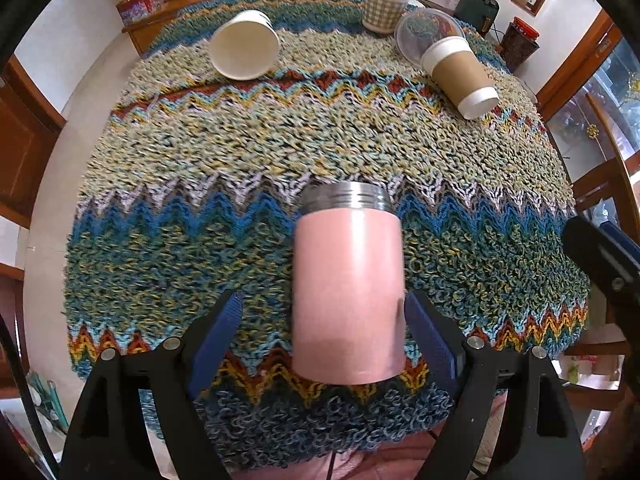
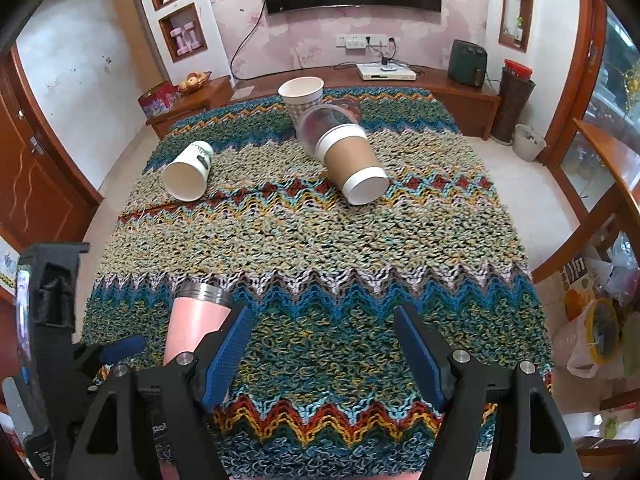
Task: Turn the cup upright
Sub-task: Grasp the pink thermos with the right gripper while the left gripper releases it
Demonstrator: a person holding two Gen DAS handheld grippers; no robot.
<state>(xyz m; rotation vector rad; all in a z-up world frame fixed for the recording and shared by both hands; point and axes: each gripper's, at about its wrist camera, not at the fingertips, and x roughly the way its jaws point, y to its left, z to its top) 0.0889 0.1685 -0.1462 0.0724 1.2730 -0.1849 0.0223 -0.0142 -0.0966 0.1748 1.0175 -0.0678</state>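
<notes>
left tool (image 1: 322,328) spread wide around the pink cup (image 1: 347,292), blue pads (image 1: 222,334) flanking its lower body; right pad just touching or nearly touching the cup wall, left pad clearly apart from it, so no firm hold visible. pink cup standing on the knitted zigzag cloth (image 1: 280,152) with its threaded steel neck (image 1: 346,196) on the far end from the camera, seen in the left wrist view between the two pads. hard to tell from either view whether fully vertical or slightly tilted.

right tool (image 2: 322,346) also wide open, gripping nothing, hovering over the near part of the cloth (image 2: 320,240) to the right of the pink cup (image 2: 194,324). left tool's body (image 2: 48,320) visible at the far left edge of the right wrist view, one blue pad (image 2: 122,348) beside the cup.

farther back on the cloth: white paper cup (image 1: 244,46) lying on its side, mouth toward the camera; brown-sleeved paper cup (image 1: 460,76) on its side, base toward the camera; clear plastic cup (image 1: 428,32) lying just behind it, touching; checked paper cup (image 1: 384,2) upright at the far edge. same four in the right wrist view: white cup (image 2: 188,174), brown-sleeved cup (image 2: 354,162), clear cup (image 2: 320,120), checked cup (image 2: 302,94).
</notes>
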